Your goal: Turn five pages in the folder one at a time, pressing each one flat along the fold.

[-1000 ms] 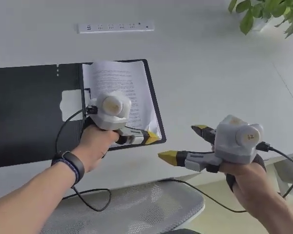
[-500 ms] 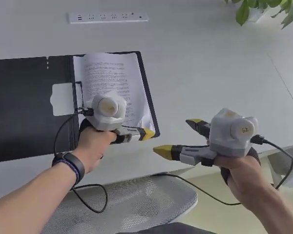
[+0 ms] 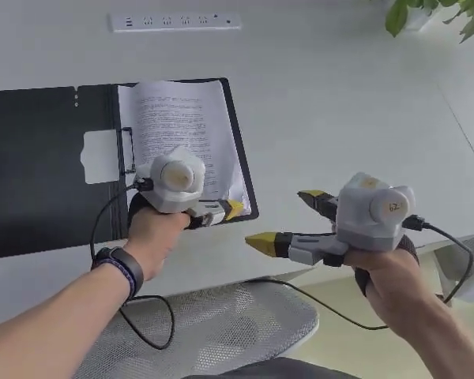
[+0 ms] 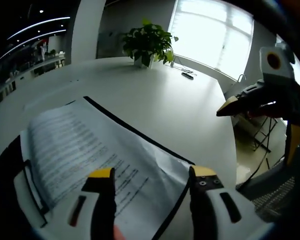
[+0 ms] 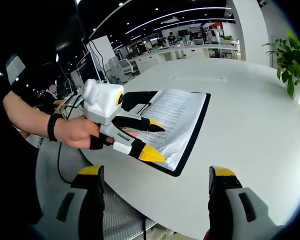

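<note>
A black folder (image 3: 47, 189) lies open on the white table, its printed top page (image 3: 182, 130) on the right half. My left gripper (image 3: 225, 210) hovers open over the page's near right corner, jaws pointing right. In the left gripper view the yellow-tipped jaws stand apart above that page (image 4: 85, 150) with nothing between them. My right gripper (image 3: 288, 217) is held open off the table's near edge, to the right of the folder, jaws pointing left. The right gripper view looks at the left gripper (image 5: 155, 140) and the folder (image 5: 190, 145).
A white power strip (image 3: 174, 21) lies at the far side of the table. A potted plant (image 3: 434, 12) stands at the far right. A grey mesh chair (image 3: 221, 324) sits below the near table edge. Cables trail from both grippers.
The head view has shifted a little, so the folder sits higher in the picture. Both grippers keep about the same places relative to the folder, both open.
</note>
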